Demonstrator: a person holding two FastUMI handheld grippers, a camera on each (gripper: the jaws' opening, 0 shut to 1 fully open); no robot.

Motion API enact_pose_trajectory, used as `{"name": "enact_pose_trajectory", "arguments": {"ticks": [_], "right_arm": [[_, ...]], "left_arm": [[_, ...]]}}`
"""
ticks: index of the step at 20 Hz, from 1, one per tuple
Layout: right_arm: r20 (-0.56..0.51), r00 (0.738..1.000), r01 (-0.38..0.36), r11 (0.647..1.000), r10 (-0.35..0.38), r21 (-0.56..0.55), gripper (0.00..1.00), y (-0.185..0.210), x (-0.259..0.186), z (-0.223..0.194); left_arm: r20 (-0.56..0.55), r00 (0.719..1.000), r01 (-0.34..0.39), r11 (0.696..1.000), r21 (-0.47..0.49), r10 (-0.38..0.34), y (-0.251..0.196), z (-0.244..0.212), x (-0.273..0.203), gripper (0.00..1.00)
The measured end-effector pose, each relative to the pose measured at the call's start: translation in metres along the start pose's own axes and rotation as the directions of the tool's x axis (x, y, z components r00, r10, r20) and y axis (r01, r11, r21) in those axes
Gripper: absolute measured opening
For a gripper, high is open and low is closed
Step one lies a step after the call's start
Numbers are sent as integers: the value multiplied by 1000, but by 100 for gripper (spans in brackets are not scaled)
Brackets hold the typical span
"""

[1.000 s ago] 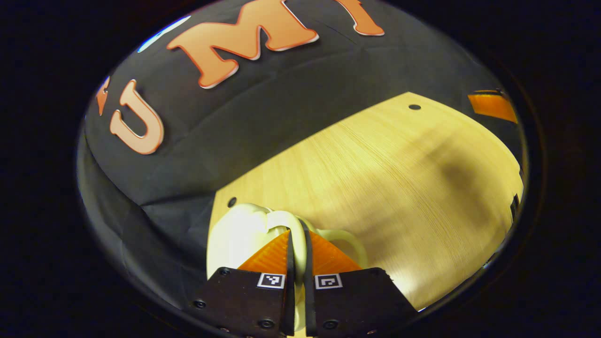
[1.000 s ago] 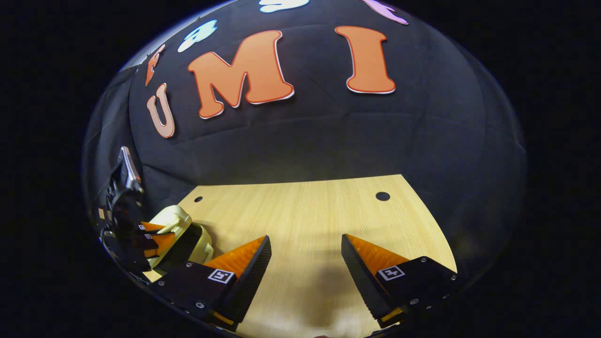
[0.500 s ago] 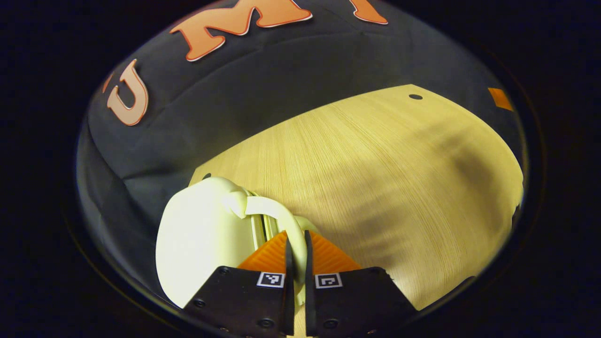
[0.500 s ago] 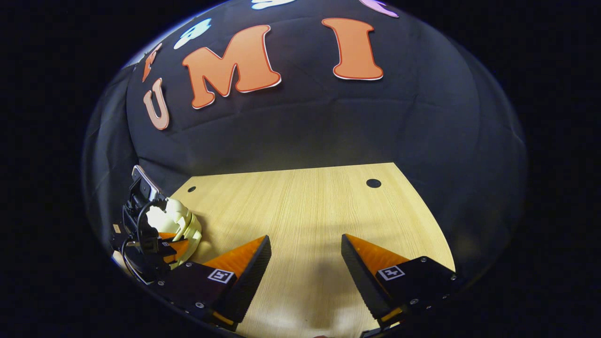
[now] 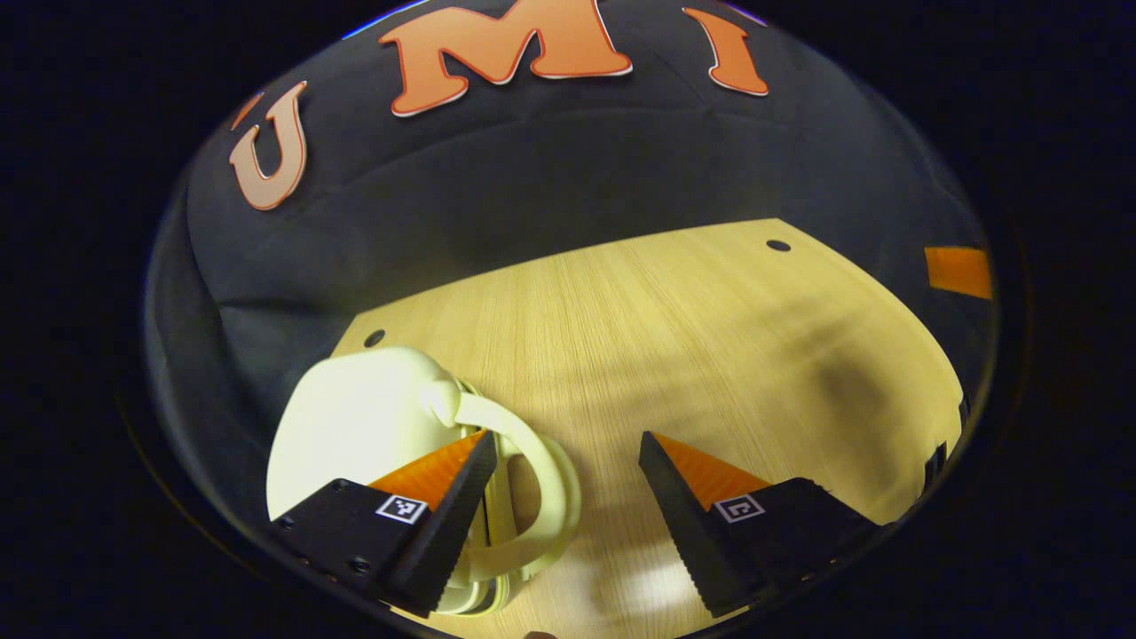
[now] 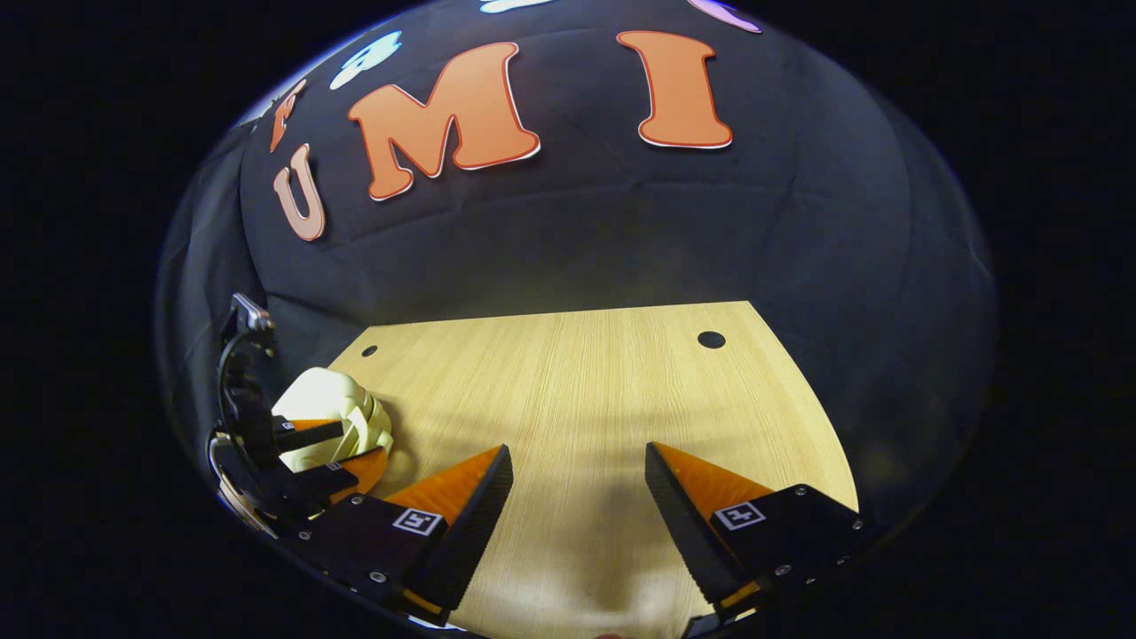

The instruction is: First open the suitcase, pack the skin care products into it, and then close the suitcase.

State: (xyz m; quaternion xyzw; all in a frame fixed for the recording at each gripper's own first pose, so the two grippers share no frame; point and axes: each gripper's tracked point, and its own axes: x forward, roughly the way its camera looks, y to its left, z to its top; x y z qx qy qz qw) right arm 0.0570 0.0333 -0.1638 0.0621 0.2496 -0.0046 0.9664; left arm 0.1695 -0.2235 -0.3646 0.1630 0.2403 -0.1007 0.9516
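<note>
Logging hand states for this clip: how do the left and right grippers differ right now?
The left gripper sits over the cream suitcase, one finger lying across its handle; the right gripper hangs over bare table. The left is beside the booth wall; the right is nearer mid-table. Both are open and grip nothing.

The left hand-held gripper (image 5: 561, 444) has let go of the suitcase (image 5: 355, 426) handle (fingers now wide apart).
</note>
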Motion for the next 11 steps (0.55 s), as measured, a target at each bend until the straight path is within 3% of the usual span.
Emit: {"name": "enact_pose_trajectory", "arguments": {"ticks": [4, 11], "right_arm": [[76, 997, 15, 1000, -15, 2, 95, 10, -21, 25], [285, 957, 57, 998, -48, -21, 96, 24, -76, 93]], "left_arm": [[192, 981, -4, 998, -59, 16, 10, 73, -41, 100], [428, 902, -9, 992, -125, 62, 77, 171, -137, 100]]}}
